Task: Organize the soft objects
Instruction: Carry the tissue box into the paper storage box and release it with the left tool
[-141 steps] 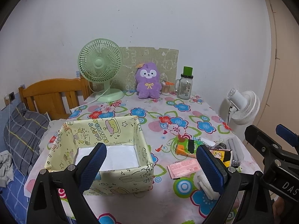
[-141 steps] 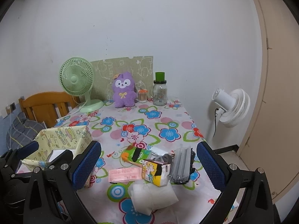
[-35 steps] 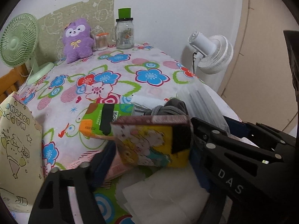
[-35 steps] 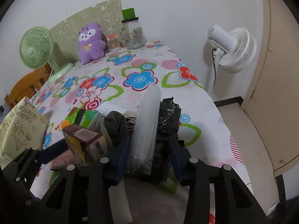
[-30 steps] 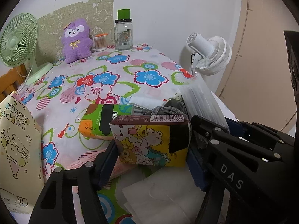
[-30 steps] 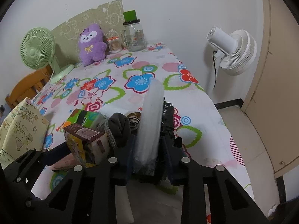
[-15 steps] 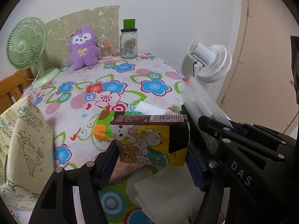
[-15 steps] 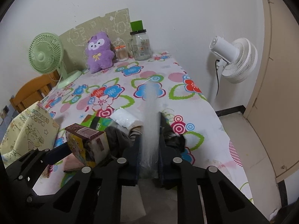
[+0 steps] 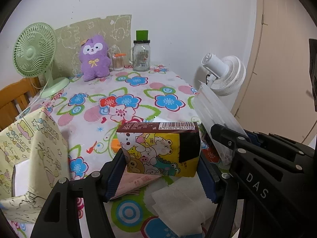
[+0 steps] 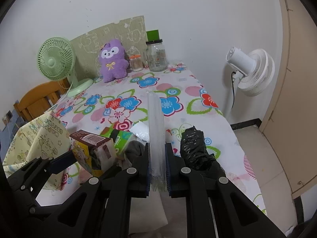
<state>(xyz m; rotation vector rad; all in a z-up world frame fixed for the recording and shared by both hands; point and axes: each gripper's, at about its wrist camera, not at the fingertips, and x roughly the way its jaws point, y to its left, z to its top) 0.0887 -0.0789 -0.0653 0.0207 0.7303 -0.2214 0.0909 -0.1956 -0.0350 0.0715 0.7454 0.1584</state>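
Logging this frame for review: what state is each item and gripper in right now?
left gripper: shut on cartoon tissue pack, lifted
right gripper: shut on clear plastic packet, held edge-up
paper-covered box: open top
glass jar: upright, lid on
purple plush: sitting upright
black bag bundle: lying on tablecloth
green pack: lying flat

The yellow cartoon tissue pack covers most of the orange and green pack behind it. The small writing beside its barcode is too tiny to read. The paper box is cut off at the left edge. The clear plastic pack hides some tablecloth, and its contents are blurry
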